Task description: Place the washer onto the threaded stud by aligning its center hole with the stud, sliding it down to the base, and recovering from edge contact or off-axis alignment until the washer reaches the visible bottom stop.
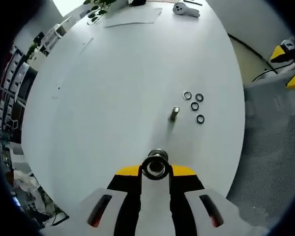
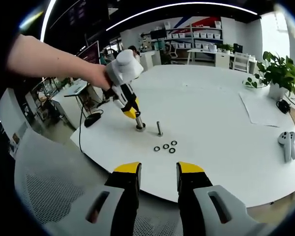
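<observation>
In the left gripper view the left gripper has its jaws closed on a threaded stud, seen end-on between the yellow jaw tips, its lower end on the white table. Ahead of the jaws stands a second stud; beyond it, to the right, lie four washers — loose and flat. In the right gripper view the right gripper hangs off the table's near edge, jaws parted and empty — the washers lie well ahead of them.
</observation>
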`<state>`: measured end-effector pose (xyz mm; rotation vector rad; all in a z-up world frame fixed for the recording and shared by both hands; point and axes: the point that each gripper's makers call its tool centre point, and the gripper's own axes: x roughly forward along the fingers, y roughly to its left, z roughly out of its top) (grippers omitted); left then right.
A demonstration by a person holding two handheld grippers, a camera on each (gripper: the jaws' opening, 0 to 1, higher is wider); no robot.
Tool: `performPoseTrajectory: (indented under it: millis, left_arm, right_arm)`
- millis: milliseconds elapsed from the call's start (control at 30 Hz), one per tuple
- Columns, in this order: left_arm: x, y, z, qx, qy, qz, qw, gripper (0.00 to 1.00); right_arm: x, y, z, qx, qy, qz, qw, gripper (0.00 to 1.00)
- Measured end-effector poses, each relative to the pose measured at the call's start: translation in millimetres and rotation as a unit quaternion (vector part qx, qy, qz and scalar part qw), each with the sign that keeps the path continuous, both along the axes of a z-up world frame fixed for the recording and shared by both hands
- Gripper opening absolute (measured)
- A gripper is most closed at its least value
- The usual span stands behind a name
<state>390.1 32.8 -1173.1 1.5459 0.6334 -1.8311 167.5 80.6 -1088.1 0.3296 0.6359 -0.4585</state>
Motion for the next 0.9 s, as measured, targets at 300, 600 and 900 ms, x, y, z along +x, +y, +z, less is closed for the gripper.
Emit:
performPoseTrajectory:
  millis: [300, 600, 900]
  left_arm:
    - [-2.0, -2, -12.9, 0.017, -0.010, -0.014, 0.9997, 0.19]
    - [2.6, -6, -39.4, 0.030, -0.020, -0.031, 0.9989, 0.19]
    - [1.8, -4, -51.2, 0.036, -0.029, -0.033, 0.9984, 0.19]
  right_arm:
    - [0, -1, 0.0, 0.000, 0.002, -0.004, 1.0000, 0.31]
    - [-2, -4, -3.8, 0.000, 0.009, -0.009, 0.9999, 0.31]
    - [-2, -3, -4.4, 0.001, 0.014, -0.006, 0.9999, 0.31]
